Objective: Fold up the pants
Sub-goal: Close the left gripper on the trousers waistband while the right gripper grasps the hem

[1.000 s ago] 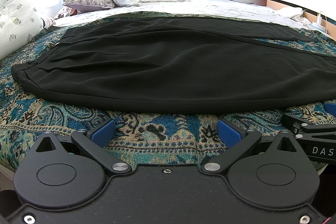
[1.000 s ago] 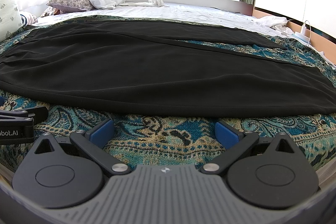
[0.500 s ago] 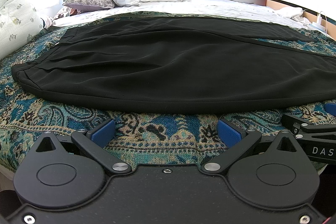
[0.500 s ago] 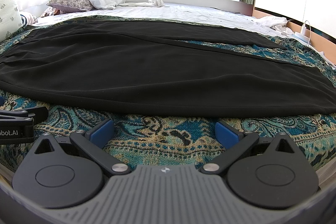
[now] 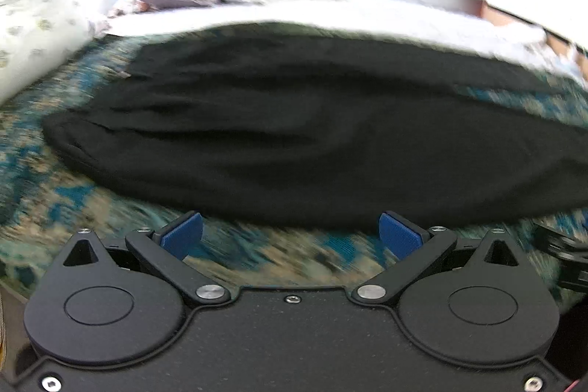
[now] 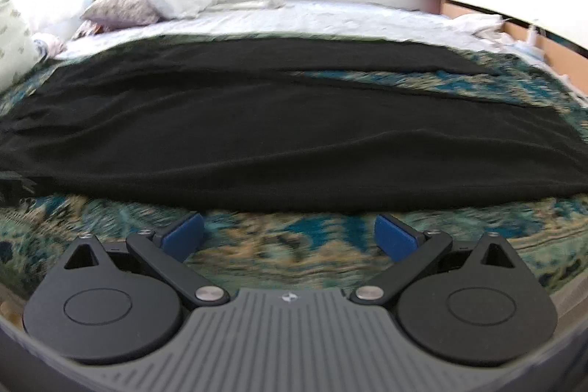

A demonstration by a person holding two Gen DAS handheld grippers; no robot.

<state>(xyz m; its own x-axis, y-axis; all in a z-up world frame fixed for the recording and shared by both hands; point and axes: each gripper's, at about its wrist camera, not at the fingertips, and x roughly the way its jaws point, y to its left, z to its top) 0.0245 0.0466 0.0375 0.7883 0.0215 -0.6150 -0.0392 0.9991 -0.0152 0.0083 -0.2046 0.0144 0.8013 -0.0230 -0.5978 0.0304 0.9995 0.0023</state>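
Left gripper (image 5: 290,233) and right gripper (image 6: 288,229), each with blue pads (image 5: 182,233) spread wide and holding nothing. Both hover over the patterned bedspread (image 6: 279,245), just short of the near edge of the black pants (image 6: 279,142). The pants lie flat straight ahead of both pairs of fingers, long axis running across the view, waist apparently toward the pillows (image 6: 121,8). Both views are blurred; neither gripper is clearly nearer
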